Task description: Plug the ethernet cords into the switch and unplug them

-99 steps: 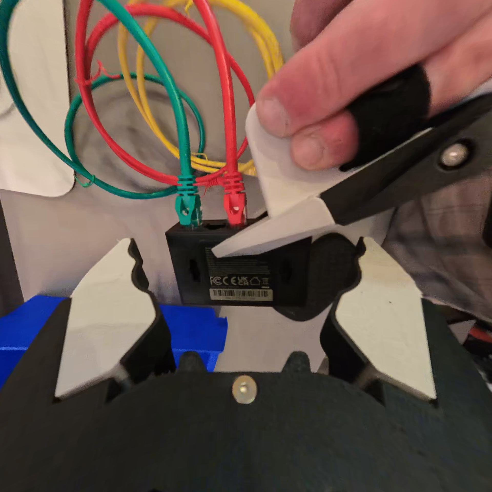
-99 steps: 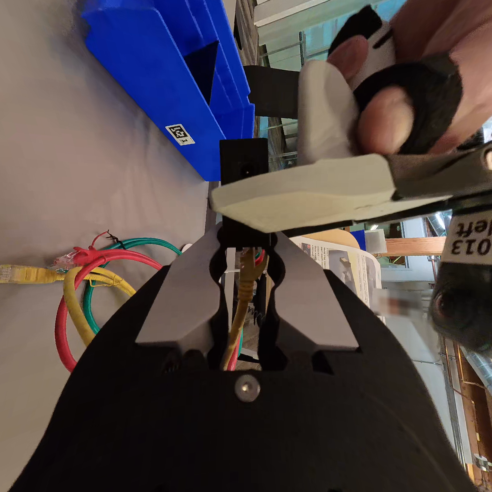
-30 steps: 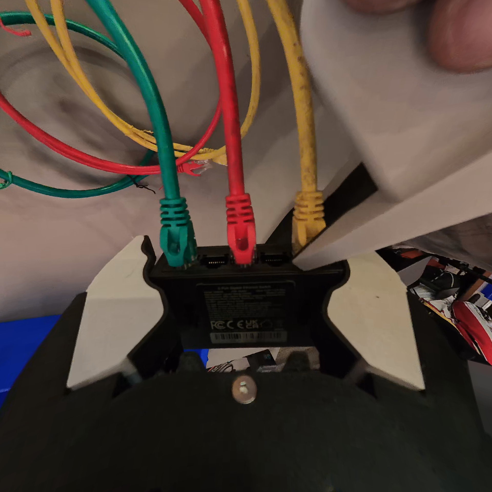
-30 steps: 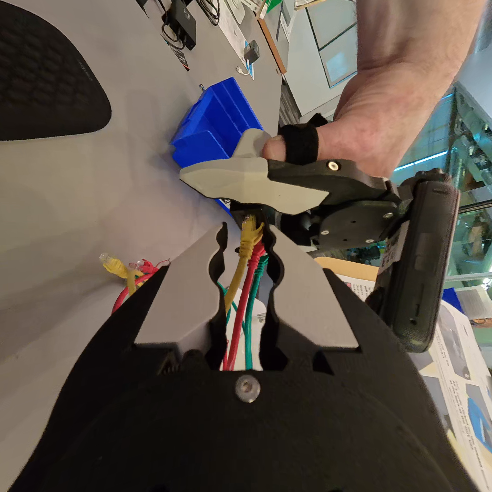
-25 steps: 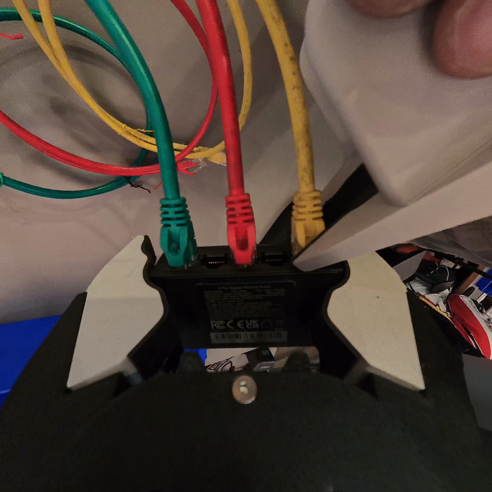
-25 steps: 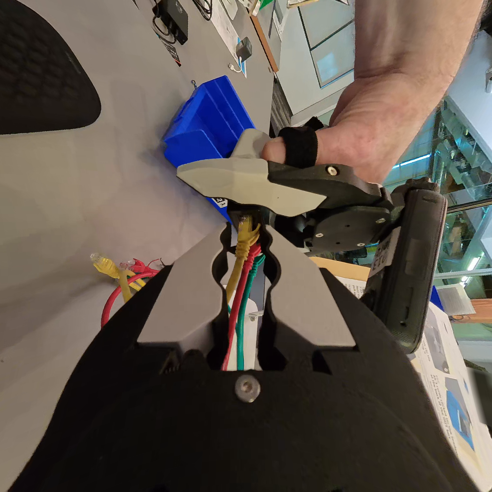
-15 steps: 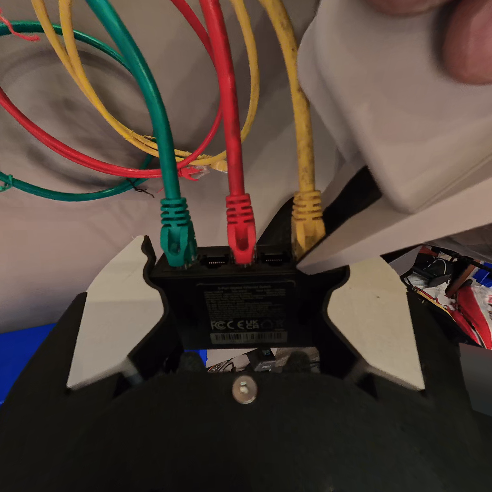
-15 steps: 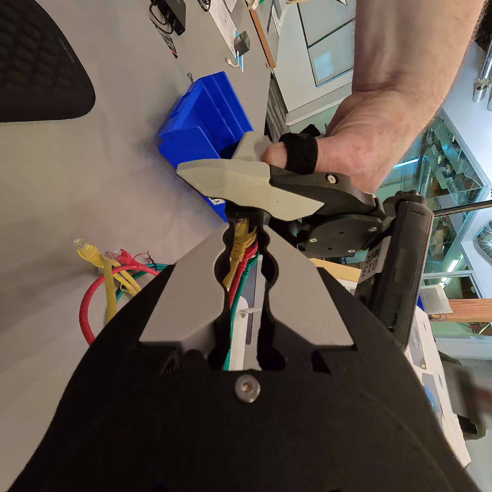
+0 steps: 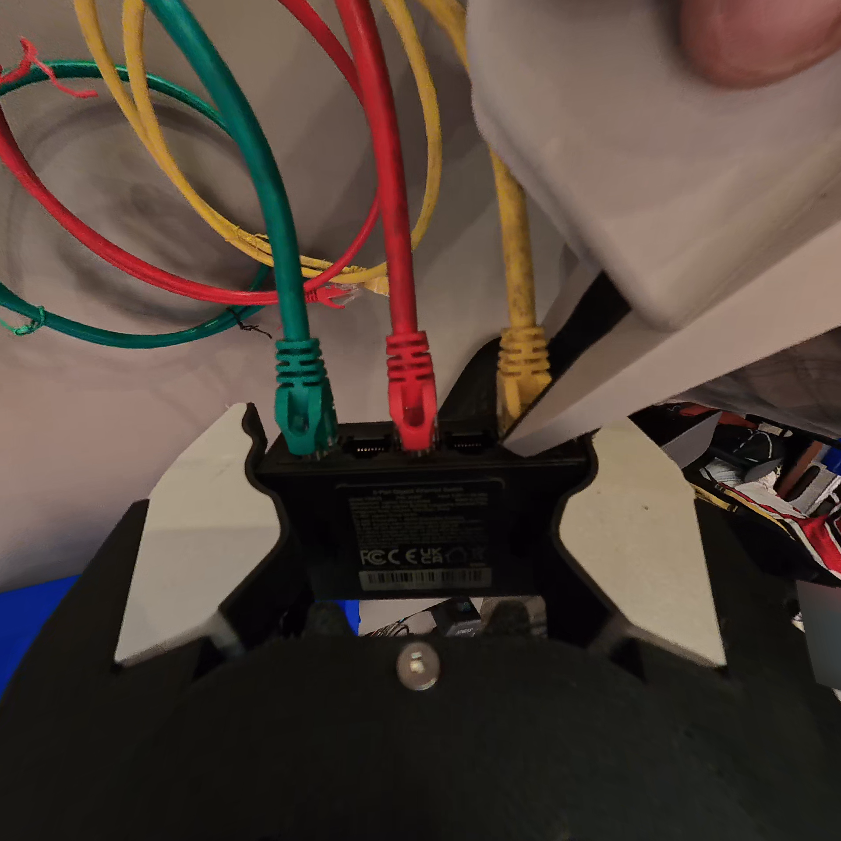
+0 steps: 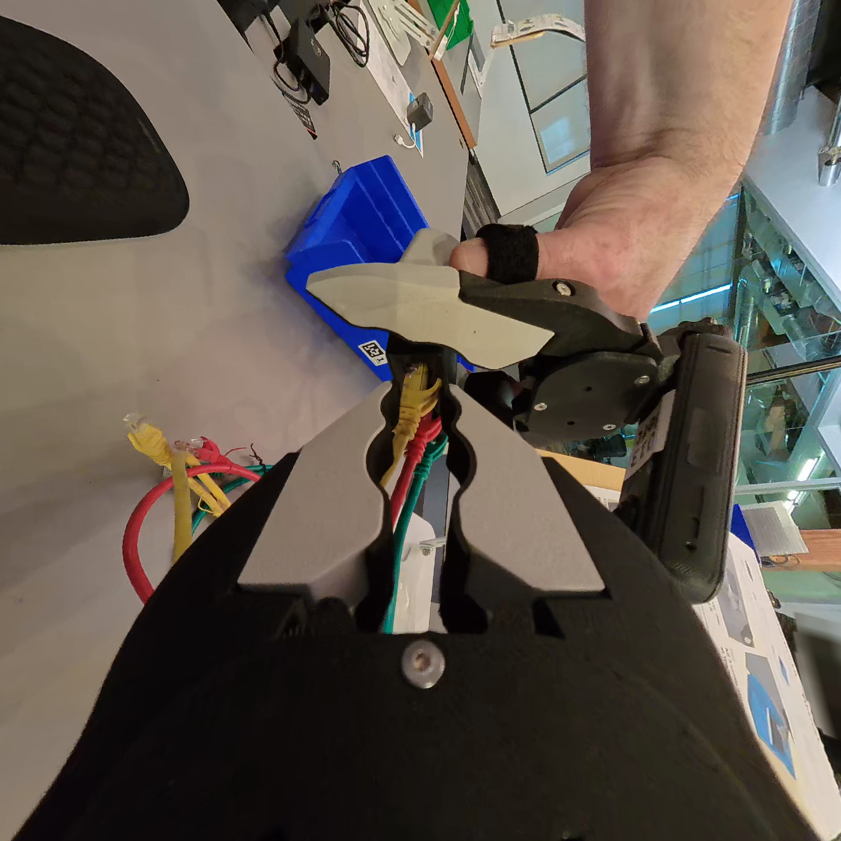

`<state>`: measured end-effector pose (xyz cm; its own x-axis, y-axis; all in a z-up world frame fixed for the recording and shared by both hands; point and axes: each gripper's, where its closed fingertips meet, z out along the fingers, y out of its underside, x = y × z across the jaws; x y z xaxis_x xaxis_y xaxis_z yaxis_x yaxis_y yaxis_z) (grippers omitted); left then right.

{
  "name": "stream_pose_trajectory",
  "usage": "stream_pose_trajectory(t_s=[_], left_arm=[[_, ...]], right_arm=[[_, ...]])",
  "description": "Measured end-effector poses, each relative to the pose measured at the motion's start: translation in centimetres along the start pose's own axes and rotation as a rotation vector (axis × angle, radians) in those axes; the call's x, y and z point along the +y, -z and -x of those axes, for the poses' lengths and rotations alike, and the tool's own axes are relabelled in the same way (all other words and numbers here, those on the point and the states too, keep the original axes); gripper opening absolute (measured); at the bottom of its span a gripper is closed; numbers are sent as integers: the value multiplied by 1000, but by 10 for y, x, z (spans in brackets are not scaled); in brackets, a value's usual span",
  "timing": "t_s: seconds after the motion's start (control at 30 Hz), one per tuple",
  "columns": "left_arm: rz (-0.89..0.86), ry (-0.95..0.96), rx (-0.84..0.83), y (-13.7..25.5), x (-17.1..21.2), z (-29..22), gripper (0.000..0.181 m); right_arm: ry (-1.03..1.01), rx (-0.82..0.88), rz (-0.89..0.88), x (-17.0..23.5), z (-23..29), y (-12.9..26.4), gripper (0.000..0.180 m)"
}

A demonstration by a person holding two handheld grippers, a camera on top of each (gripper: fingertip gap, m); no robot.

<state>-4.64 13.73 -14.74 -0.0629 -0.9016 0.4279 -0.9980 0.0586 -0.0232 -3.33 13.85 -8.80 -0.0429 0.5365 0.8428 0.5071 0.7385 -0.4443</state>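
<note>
My left gripper (image 9: 418,455) is shut on the black switch (image 9: 418,514), clamping its two ends, and holds it above the table. A green plug (image 9: 302,400) sits in the leftmost port and a red plug (image 9: 412,391) in the third. My right gripper (image 10: 421,391) is shut on the yellow plug (image 10: 414,400), which also shows in the left wrist view (image 9: 521,373) at the rightmost port. I cannot tell whether it is fully seated, because the right gripper's white finger (image 9: 637,364) hides its tip. The left gripper also shows in the right wrist view (image 10: 432,309).
The cords' loops and loose yellow (image 10: 145,437) and red (image 10: 205,448) ends lie on the grey table (image 10: 227,318). A blue bin (image 10: 359,241) stands just behind the switch. A black mat (image 10: 68,150) lies farther off, with small devices and cables (image 10: 309,59) at the table's far end. Some 5 centimeters of space lies between my two pairs of fingers.
Since 3.3 s ago my left gripper has shut on the switch and lifted it, and the yellow plug has come to the rightmost port. Over the last second both grippers only shifted slightly.
</note>
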Motion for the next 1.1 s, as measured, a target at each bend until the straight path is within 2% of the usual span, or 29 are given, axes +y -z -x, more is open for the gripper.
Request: stream_pose_trajectory(t_s=[0.6,1.1], left_arm=[[18,-38,35,-10,2,-7,128],[-69,-15,95,-12,-4,-10,128]], right_arm=[[54,-64,123,-4,10,1,11],[62,-66,220,-1,9,3,11]])
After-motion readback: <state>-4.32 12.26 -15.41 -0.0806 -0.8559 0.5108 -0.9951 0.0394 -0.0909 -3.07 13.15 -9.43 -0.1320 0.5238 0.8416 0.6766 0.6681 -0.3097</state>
